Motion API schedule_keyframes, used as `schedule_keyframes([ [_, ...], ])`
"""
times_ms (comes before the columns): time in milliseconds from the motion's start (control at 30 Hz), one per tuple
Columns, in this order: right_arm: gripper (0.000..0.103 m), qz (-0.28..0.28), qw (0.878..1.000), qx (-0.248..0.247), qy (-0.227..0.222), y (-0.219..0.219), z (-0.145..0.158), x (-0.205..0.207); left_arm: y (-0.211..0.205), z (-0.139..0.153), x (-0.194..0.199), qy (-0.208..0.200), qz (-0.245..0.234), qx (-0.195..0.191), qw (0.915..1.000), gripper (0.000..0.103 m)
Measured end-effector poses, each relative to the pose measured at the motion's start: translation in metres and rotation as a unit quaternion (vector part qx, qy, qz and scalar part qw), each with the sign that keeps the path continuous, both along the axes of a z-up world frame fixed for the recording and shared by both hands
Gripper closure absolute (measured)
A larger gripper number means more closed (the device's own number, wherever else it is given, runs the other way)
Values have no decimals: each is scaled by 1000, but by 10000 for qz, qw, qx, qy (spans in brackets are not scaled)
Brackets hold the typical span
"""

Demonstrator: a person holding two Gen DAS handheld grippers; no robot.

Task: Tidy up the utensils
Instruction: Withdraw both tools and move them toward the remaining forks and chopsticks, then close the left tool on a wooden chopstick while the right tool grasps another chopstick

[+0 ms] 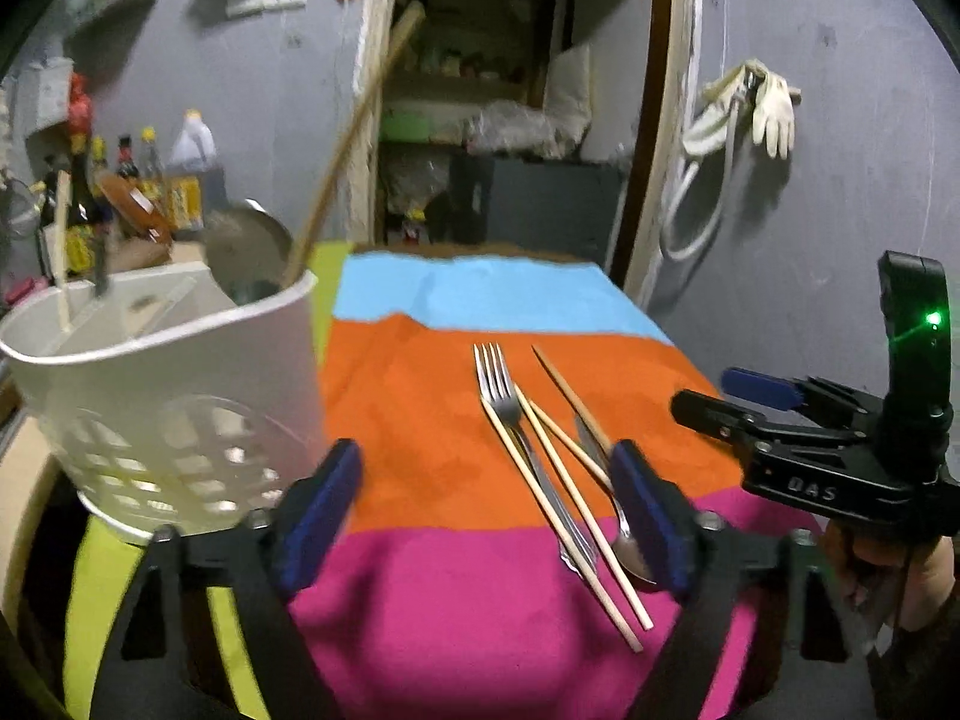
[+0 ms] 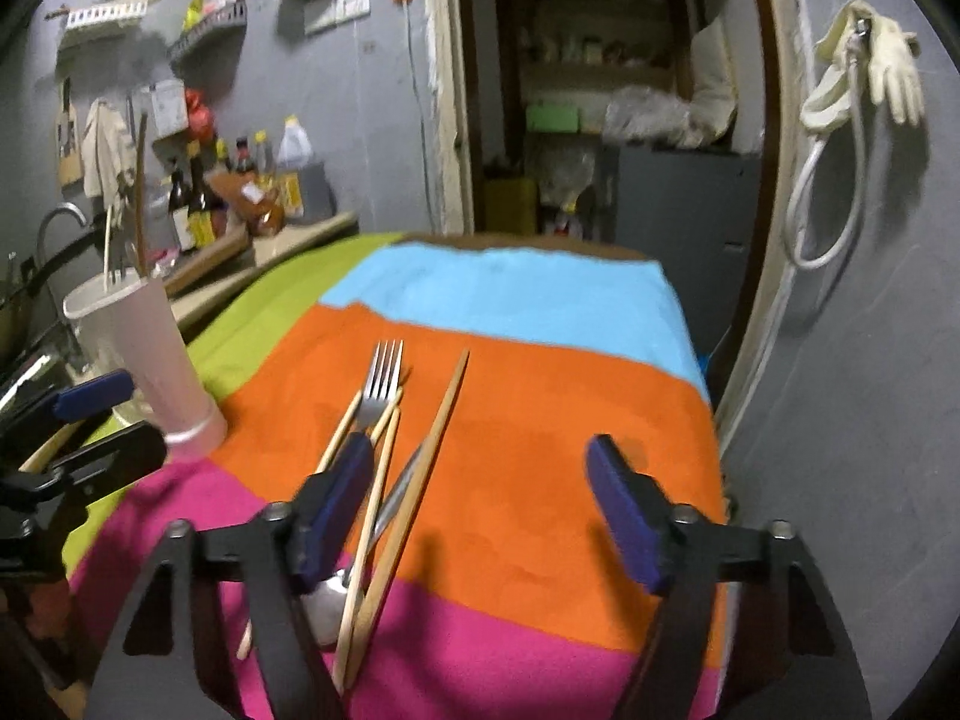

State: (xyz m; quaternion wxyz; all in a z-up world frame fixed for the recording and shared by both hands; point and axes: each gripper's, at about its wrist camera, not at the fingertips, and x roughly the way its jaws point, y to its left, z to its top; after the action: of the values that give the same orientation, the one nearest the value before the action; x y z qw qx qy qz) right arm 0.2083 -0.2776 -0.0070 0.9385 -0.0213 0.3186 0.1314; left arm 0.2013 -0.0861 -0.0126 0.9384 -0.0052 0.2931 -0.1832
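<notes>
A steel fork (image 1: 501, 387), a spoon (image 1: 630, 546) and several wooden chopsticks (image 1: 570, 492) lie in a loose pile on the striped cloth. A white utensil holder (image 1: 168, 384) stands at the left with a ladle and chopsticks in it. My left gripper (image 1: 486, 516) is open and empty, above the cloth just left of the pile. My right gripper (image 2: 480, 510) is open and empty, with its left finger over the pile; fork (image 2: 384, 372), chopsticks (image 2: 432, 450) and holder (image 2: 150, 348) show there too. The right gripper also shows in the left wrist view (image 1: 738, 402).
The cloth (image 2: 540, 420) has blue, orange, pink and green bands and covers a small table. Bottles (image 2: 204, 198) stand on a counter at the back left. A doorway (image 2: 600, 90) lies behind the table. Gloves and a hose (image 2: 858, 78) hang on the right wall.
</notes>
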Motion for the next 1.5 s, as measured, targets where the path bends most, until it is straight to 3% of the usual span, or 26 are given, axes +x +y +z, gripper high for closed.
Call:
schedule_keyframes([
  [167,62,182,9991,80,373,4,-10,10,-8,-9,23,527,-93,21,9986,59],
  [267,67,272,9979,158,566,5,-14,16,-10,-15,34,807,-135,11,9966,69],
  [633,75,474,9879,309,1444,15,-36,43,-17,-28,71,1628,-263,-166,9862,81],
  [933,88,523,9859,306,1559,7,-34,45,-17,-30,93,2031,-217,-150,9788,86],
  [1067,88,492,9839,399,1671,3,-34,48,-12,-30,97,2233,-160,-263,9743,101],
  [1333,88,339,9796,377,1946,13,-38,66,-12,-29,83,2347,-285,-71,9716,101],
  [1500,92,221,9727,690,2204,4,-39,79,-17,-28,83,2418,-328,100,9697,99],
])
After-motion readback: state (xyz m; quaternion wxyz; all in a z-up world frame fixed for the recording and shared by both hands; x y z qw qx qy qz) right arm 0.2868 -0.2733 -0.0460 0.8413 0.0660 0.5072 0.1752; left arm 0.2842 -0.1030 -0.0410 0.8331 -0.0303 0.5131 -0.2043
